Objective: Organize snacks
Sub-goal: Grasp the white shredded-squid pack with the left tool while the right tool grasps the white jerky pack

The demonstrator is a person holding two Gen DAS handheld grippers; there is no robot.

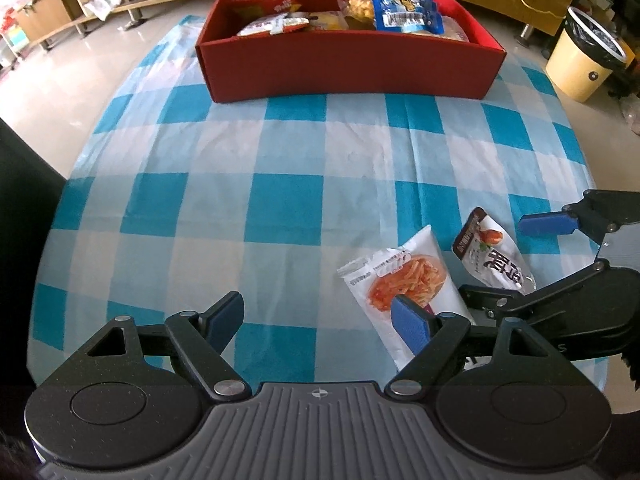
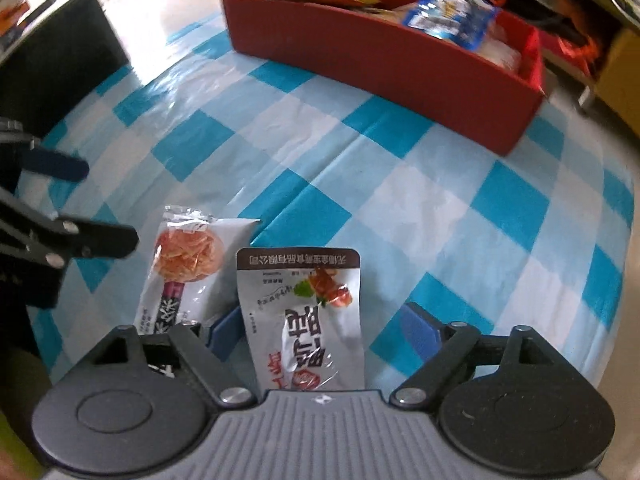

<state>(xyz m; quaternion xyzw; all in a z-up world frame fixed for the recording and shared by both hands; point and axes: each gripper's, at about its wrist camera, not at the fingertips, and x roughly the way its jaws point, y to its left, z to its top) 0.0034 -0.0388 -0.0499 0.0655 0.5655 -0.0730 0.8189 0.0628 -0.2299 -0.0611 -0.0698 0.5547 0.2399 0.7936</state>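
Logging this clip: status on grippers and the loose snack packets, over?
Left gripper open, empty. Right gripper open, straddling brown-topped packet. Shredded-snack packet beside it. Red box path clear.

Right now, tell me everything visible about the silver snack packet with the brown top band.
The silver snack packet is a flat, glossy foil-look pouch with a brown band along one end, a picture of reddish meat with a green leaf, and large dark characters. It lies flat and sealed on the blue checked tablecloth, beside the shredded-snack packet. The right gripper straddles it with jaws open; neither pad clearly presses on it.
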